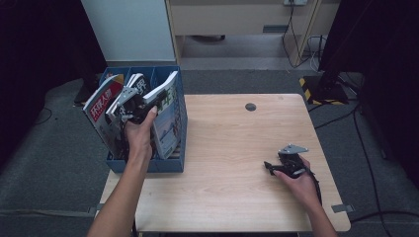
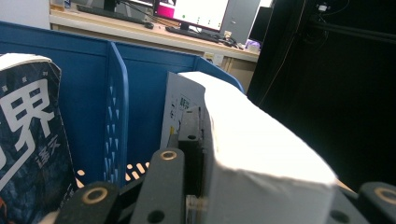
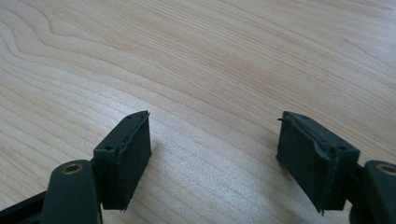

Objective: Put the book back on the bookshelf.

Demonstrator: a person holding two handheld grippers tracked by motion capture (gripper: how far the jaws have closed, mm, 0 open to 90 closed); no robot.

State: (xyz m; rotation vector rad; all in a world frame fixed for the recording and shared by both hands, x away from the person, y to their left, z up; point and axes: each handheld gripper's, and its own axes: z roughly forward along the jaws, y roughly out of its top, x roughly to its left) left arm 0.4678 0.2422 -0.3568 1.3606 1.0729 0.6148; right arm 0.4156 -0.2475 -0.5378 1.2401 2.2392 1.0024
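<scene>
Pale wooden surface (image 1: 232, 163) stands over grey carpet, with a blue three-compartment file holder (image 1: 170, 164) on its left edge, partly overhanging. The left gripper (image 1: 143, 106) is up among the magazines, its jaws clenched on the white-edged magazine (image 2: 252, 140) that leans in the holder's rightmost compartment; in the left gripper view the thick page block sits between the black jaws, with the blue divider (image 2: 116, 112) just beside it and a dark-covered magazine (image 2: 28, 140) in the next compartment. A red-covered magazine (image 1: 104, 106) tilts outward in the far left compartment. The right gripper (image 1: 276, 168) rests low over bare wood well apart from the holder, jaws released with nothing between them. Several things could go wrong from here. The grip appears to be on one upper corner of a floppy, heavy magazine, so a lift may let the pages sag, fan out, or slide free of the jaws. Pulling at an angle could catch the cover on the divider or the holder's front wall and drag the whole holder, which looks likely to tip or shift off the edge since nothing braces it. The neighbouring magazines lean loosely and could topple when their support goes. Steadying the holder with the free gripper would probably lessen most of this.
</scene>
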